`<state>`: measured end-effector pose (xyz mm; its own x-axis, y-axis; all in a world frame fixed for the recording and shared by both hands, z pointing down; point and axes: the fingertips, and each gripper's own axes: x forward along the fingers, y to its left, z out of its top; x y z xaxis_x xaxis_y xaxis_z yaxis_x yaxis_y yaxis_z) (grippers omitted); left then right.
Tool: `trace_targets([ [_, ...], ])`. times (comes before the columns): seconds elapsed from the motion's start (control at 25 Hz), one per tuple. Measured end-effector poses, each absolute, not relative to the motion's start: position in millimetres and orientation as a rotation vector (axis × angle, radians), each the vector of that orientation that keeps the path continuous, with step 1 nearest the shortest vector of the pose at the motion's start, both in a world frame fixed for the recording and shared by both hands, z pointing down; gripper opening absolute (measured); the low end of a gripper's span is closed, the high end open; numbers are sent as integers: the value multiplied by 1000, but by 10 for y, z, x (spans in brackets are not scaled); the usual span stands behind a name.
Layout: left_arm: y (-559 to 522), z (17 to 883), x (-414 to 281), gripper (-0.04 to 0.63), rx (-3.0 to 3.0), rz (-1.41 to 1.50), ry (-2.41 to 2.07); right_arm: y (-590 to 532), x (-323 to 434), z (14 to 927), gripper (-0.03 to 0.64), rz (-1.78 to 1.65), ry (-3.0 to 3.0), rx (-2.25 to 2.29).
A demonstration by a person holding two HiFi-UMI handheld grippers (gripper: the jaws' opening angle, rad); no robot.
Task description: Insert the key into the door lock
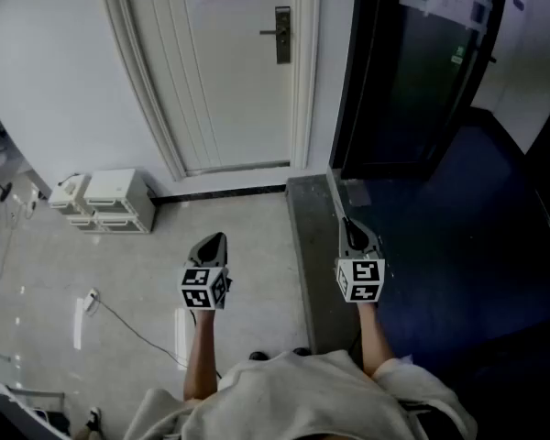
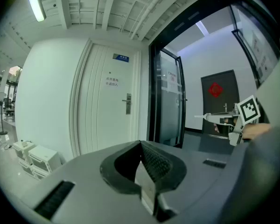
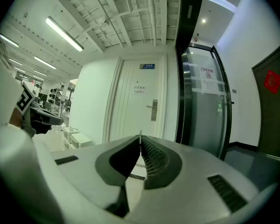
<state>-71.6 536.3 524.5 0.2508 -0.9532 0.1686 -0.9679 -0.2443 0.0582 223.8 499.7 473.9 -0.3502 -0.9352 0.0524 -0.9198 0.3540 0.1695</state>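
Note:
The white door [image 1: 234, 71] stands shut ahead, its metal handle and lock plate [image 1: 282, 35] up on its right side; the lock also shows in the left gripper view [image 2: 127, 103] and the right gripper view [image 3: 154, 110]. My right gripper [image 1: 346, 224] is held level, well short of the door, jaws shut on a thin key whose metal tip [image 3: 140, 134] pokes out between the pads. My left gripper [image 1: 217, 237] hangs beside it to the left, jaws shut with nothing in them [image 2: 141, 143]. From the left gripper view, the right gripper [image 2: 199, 117] shows at the right.
White boxes [image 1: 110, 200] sit against the wall left of the door. A dark glass door [image 1: 412, 62] and dark blue floor [image 1: 458, 246] lie to the right. A cable [image 1: 119, 314] trails over the pale floor. A dark door with a red ornament [image 2: 217, 101] is farther right.

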Motion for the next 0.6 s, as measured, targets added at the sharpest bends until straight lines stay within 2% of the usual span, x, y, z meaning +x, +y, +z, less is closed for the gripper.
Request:
trace_targets([
  [0.6,5324,5226,-467,17,2360,163,-1848,4914,2406,4753,29,-173,-2501,1676],
])
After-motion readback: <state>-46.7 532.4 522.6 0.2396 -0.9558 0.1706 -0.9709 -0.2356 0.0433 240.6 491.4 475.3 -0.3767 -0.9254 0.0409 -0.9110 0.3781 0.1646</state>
